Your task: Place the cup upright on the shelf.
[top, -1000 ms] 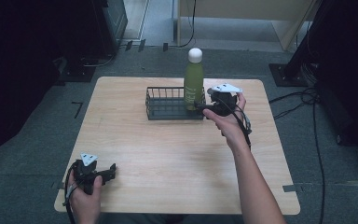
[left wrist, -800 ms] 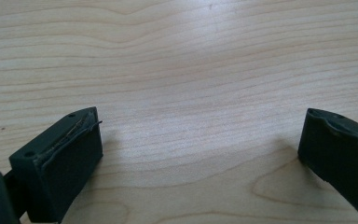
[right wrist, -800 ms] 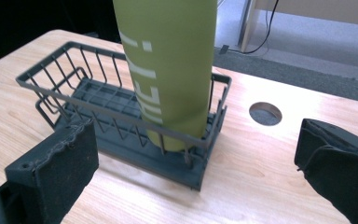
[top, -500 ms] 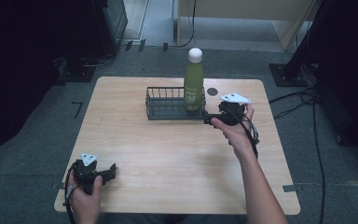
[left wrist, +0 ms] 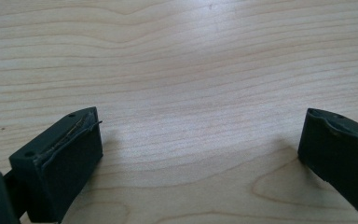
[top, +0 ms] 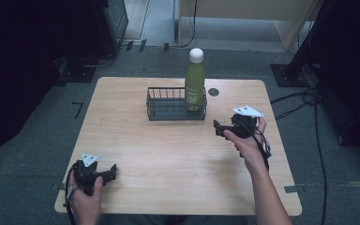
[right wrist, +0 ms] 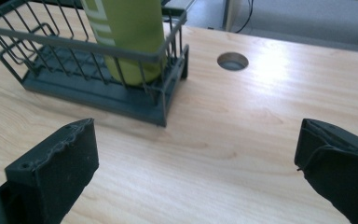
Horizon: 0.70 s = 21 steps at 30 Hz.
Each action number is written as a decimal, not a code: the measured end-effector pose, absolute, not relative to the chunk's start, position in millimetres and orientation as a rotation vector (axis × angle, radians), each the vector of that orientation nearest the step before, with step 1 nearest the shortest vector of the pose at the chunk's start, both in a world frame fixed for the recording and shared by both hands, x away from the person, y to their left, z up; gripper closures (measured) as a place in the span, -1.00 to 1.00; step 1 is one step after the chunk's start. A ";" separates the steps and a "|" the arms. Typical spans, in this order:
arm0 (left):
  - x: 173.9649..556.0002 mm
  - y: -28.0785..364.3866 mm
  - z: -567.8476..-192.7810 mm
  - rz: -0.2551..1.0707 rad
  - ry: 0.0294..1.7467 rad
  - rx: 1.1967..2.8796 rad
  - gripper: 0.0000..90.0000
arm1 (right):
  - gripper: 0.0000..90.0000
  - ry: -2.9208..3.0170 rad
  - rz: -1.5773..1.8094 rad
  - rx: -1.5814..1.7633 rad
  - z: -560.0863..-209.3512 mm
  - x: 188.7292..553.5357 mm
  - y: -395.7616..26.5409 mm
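Note:
A green bottle [top: 195, 86] with a white cap stands upright in the right end of a black wire basket [top: 166, 112] at the back middle of the wooden table [top: 178, 159]. My right gripper [top: 219, 128] is open and empty, held to the right of the basket and a little nearer than it. In the right gripper view the bottle [right wrist: 126, 32] and basket [right wrist: 51, 70] sit ahead and to the left of the wide-apart jaws. My left gripper [top: 112, 171] rests near the table's front left, open, with bare wood [left wrist: 200, 121] between its jaws.
A round cable hole [top: 213, 92] lies in the tabletop just right of the basket. Cables [top: 300, 101] run over the grey floor to the right of the table. Dark equipment stands behind at the left and right.
My right gripper has drawn back from the bottle, moving right and toward the person. The bottle stays upright in the basket. The left gripper has not moved.

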<state>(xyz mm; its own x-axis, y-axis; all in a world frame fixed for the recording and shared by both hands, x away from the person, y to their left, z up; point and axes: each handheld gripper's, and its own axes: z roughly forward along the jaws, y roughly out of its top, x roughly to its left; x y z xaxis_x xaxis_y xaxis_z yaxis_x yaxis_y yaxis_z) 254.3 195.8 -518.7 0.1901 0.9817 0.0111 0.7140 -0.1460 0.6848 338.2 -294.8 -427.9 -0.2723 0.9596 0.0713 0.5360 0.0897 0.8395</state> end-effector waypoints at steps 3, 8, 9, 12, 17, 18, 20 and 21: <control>254.4 195.8 -518.8 0.640 1.581 1.924 -1.00 | -1.00 1.859 1.081 1.477 -434.0 332.1 -301.0; 254.3 195.8 -518.8 0.640 1.581 1.924 -1.00 | -1.00 1.861 1.064 1.492 -444.7 322.2 -310.1; 254.3 195.8 -518.8 0.640 1.581 1.924 -1.00 | -1.00 1.859 1.060 1.500 -446.8 320.3 -312.0; 254.3 195.8 -518.8 0.640 1.581 1.924 -1.00 | -1.00 1.849 1.049 1.525 -454.4 313.2 -321.0; 254.3 195.8 -518.8 0.640 1.581 1.924 -1.00 | -1.00 1.841 1.028 1.546 -462.1 306.7 -329.1; 254.3 195.8 -518.8 0.640 1.581 1.924 -1.00 | -1.00 1.841 1.025 1.548 -464.1 304.8 -331.0; 254.3 195.9 -518.7 0.640 1.580 1.927 -1.00 | -1.00 1.837 1.017 1.560 -467.9 301.0 -334.5; 254.3 196.0 -518.7 0.640 1.580 1.928 -1.00 | -1.00 1.836 1.015 1.564 -470.1 299.2 -336.4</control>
<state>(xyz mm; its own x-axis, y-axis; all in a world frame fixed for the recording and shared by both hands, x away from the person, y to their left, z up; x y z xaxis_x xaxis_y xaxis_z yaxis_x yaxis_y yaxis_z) 254.3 196.0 -518.7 0.1914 0.9814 0.0127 0.7138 -0.1481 0.6845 299.2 -336.4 -470.1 -0.1988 0.9767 0.0805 0.5877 0.0530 0.8073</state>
